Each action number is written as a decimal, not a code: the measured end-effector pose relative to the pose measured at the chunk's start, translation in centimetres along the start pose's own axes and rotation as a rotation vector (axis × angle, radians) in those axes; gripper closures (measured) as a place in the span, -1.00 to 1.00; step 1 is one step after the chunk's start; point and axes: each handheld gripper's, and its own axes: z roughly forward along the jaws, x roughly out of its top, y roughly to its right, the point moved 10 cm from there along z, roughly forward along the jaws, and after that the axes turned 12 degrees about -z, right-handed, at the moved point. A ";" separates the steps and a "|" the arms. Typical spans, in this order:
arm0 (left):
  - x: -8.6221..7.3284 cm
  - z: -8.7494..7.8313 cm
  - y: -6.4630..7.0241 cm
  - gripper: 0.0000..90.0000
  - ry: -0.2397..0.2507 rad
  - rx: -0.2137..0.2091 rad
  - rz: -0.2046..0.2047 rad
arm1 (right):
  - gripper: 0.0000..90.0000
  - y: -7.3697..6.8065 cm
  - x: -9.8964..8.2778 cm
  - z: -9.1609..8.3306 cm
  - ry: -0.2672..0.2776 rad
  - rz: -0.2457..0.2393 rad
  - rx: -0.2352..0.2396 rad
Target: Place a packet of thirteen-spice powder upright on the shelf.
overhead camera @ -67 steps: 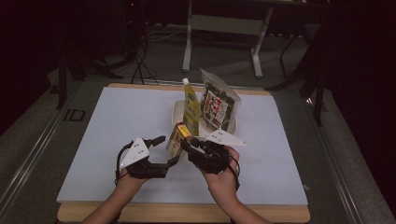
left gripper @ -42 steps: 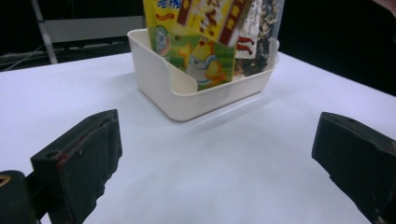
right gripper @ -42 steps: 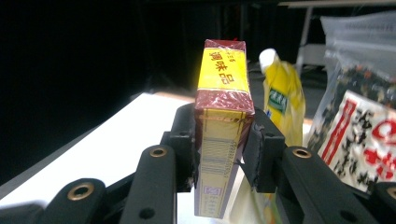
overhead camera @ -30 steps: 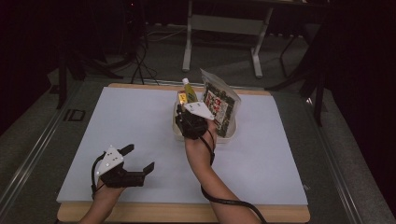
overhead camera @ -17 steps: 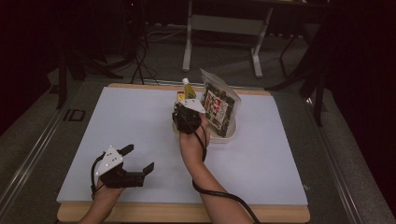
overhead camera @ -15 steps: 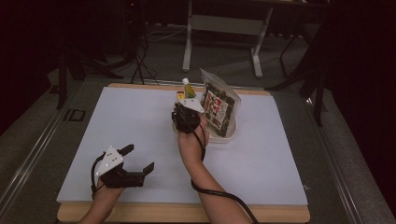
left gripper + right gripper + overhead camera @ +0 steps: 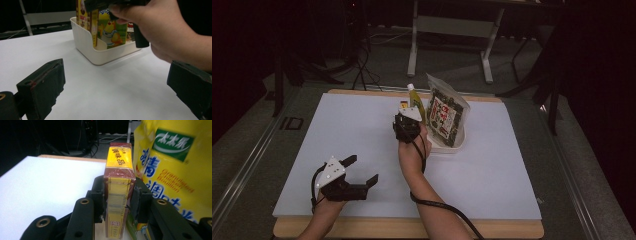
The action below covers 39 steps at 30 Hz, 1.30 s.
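right gripper (image 7: 117, 195) clamped on the narrow faces of a yellow carton (image 7: 119, 182), upright in the white bin (image 7: 100, 53) at 12 o'clock; carton judged light, stiff, slick-wrapped; left gripper (image 7: 362, 172) released, empty

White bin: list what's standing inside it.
The white bin holds a red-and-yellow box gripped by the right gripper, a yellow pouch and a dark snack bag. The bin's floor is hidden.

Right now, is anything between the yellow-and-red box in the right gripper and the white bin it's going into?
Nothing visible blocks it. The right gripper holds the box upright at the white bin, in the gap beside the yellow pouch already standing there.
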 end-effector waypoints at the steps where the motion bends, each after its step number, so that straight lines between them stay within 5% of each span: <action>1: 0.0 0.0 0.0 -0.95 -0.001 -0.002 0.003 | 0.51 -0.1 -0.2 0.2 -0.002 -0.002 -0.004; 12: -0.2 0.0 0.0 -0.95 -0.001 -0.006 -0.002 | 0.50 -0.5 -2.5 1.7 -0.032 -0.030 -0.020; 22: -0.3 0.1 0.0 -0.95 -0.007 -0.006 0.008 | 0.35 -0.4 -2.4 1.4 -0.020 0.014 0.040; 26: -0.3 0.1 0.0 -0.95 -0.008 -0.006 0.008 | -0.12 -0.7 -1.4 0.2 0.052 -0.024 0.090; 30: -0.3 0.1 0.1 -0.95 -0.007 -0.003 0.011 | -0.32 -0.7 -0.3 -1.2 0.093 -0.033 0.140; 35: -0.4 0.2 0.2 -0.95 -0.011 -0.007 0.013 | -0.69 -1.1 0.5 -3.3 0.129 -0.064 0.262; 39: -0.4 0.3 0.3 -0.95 -0.012 -0.006 0.014 | -0.77 -1.2 0.6 -4.9 0.152 -0.121 0.333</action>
